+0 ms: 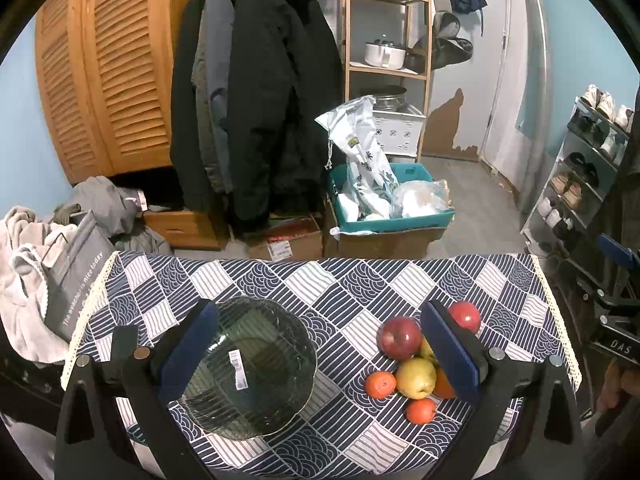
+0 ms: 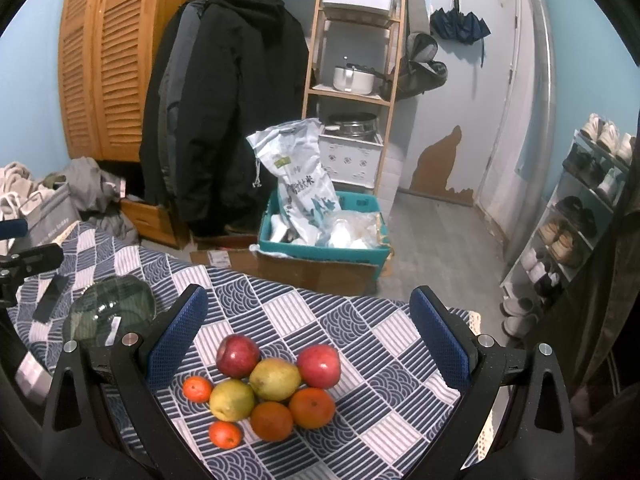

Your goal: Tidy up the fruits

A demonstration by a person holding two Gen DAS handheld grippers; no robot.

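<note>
A dark glass plate (image 1: 252, 364) with a white sticker lies empty on the patterned tablecloth (image 1: 340, 280); it also shows in the right wrist view (image 2: 112, 312) at the left. A pile of fruit lies to its right: two red apples (image 2: 238, 356) (image 2: 319, 366), two yellow pears (image 2: 275, 378) (image 2: 231, 399), two oranges (image 2: 312, 407) (image 2: 271, 420) and two small tangerines (image 2: 197, 389) (image 2: 225, 434). My left gripper (image 1: 320, 352) is open above the table, between plate and fruit. My right gripper (image 2: 308, 344) is open above the fruit pile, touching nothing.
Beyond the table's far edge stand cardboard boxes (image 1: 384, 240) with a teal bin (image 1: 392, 200) of bags. Dark coats (image 1: 256, 92) hang behind, next to a wooden shelf (image 1: 388, 60). A shoe rack (image 1: 580, 176) stands at right, clothes and a grey bag (image 1: 76, 272) at left.
</note>
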